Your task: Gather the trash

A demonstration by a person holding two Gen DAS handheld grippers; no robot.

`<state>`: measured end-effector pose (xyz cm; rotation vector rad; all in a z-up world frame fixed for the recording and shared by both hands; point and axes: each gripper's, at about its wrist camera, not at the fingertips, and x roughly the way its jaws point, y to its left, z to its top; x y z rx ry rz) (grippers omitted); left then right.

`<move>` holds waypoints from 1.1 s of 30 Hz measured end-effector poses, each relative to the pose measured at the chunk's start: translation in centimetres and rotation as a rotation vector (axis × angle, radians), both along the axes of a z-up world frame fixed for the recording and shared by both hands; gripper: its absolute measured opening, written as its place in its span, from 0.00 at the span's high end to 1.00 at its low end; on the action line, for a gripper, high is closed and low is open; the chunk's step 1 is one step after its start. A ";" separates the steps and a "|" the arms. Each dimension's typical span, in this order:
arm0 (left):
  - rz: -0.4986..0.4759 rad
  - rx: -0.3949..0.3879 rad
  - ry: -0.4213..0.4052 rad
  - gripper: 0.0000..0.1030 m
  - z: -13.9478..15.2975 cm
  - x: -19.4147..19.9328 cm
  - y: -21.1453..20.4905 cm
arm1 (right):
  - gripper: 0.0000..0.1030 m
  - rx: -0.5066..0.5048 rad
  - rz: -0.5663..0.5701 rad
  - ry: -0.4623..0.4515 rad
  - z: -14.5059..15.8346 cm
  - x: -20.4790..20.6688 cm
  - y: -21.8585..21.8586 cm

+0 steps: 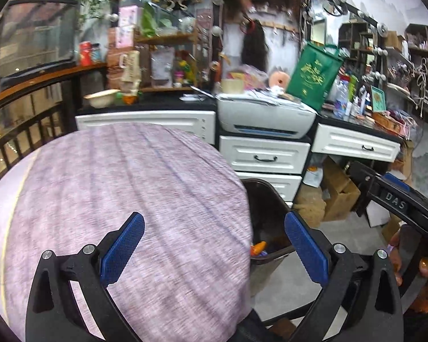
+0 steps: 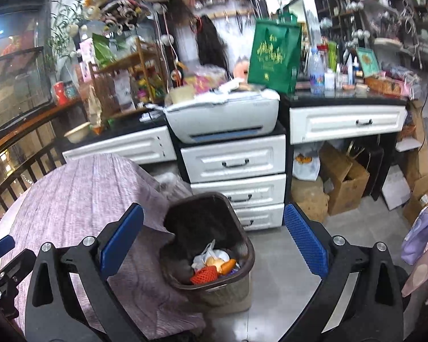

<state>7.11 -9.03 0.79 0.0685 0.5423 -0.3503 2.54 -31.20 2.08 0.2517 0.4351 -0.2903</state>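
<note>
A dark brown trash bin (image 2: 242, 245) stands on the floor beside a round table with a purple cloth (image 2: 80, 193). Inside it lie a red net piece (image 2: 204, 275), an orange piece (image 2: 228, 265) and white crumpled wrappers (image 2: 211, 255). My right gripper (image 2: 214, 242) is open and empty, above the bin. My left gripper (image 1: 214, 245) is open and empty, over the table's (image 1: 128, 185) right edge; the bin (image 1: 266, 211) shows just past that edge. The right gripper (image 1: 393, 196) shows at the right of the left wrist view.
White drawers (image 2: 234, 165) with a printer (image 2: 222, 116) on top stand behind the bin. A green bag (image 2: 274, 57) and bottles crowd the black counter. Cardboard boxes (image 2: 345, 182) sit under the desk. A railing (image 1: 20, 131) curves at the left.
</note>
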 end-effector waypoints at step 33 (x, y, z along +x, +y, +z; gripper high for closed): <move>0.234 -0.141 -0.136 0.05 2.8 -8.2 6.8 | 0.06 -0.163 0.166 -0.216 2.4 -10.2 7.6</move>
